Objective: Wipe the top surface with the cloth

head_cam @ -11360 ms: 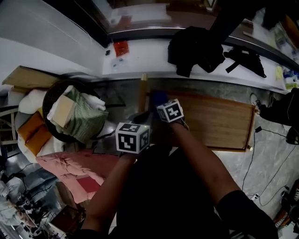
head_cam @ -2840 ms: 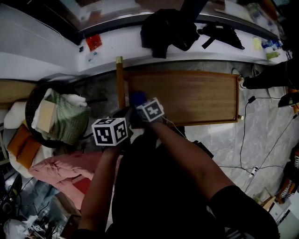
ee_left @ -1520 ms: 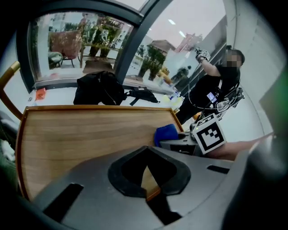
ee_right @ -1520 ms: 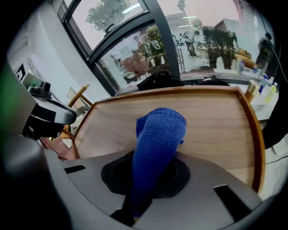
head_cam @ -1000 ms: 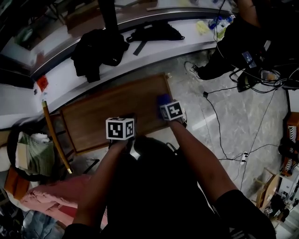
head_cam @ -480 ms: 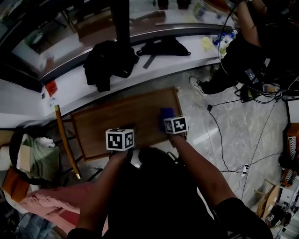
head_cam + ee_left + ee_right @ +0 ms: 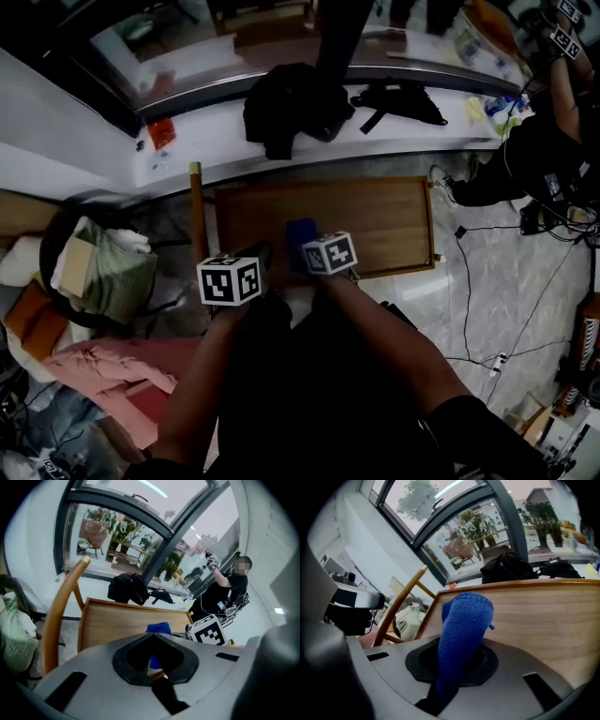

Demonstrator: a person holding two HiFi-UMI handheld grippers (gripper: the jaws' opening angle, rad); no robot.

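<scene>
**A:** What is furthest left?

**B:** A dark basket (image 7: 67,246) on the floor, stuffed with green fabric (image 7: 117,274). A pink heap (image 7: 117,361) lies nearer the person. Just right of the basket, a wooden rail (image 7: 196,211) stands beside the left edge of the wooden surface (image 7: 375,216).

**A:** And the left claw (image 7: 254,257)?

**B:** It hovers at the near left corner of the surface. Its jaws are drawn together with nothing between them.

**A:** Where is the cloth?

**B:** The blue cloth (image 7: 300,232) is in the right claw (image 7: 442,688), whose jaws are clamped on its lower end. The free end sticks out over the near edge of the surface. Whether it touches the wood cannot be told.

**A:** And beyond that?

**B:** A black jacket (image 7: 291,103) and a black bag (image 7: 398,101) lie on the white ledge (image 7: 216,141). A person (image 7: 544,141) is at the far right.
</scene>
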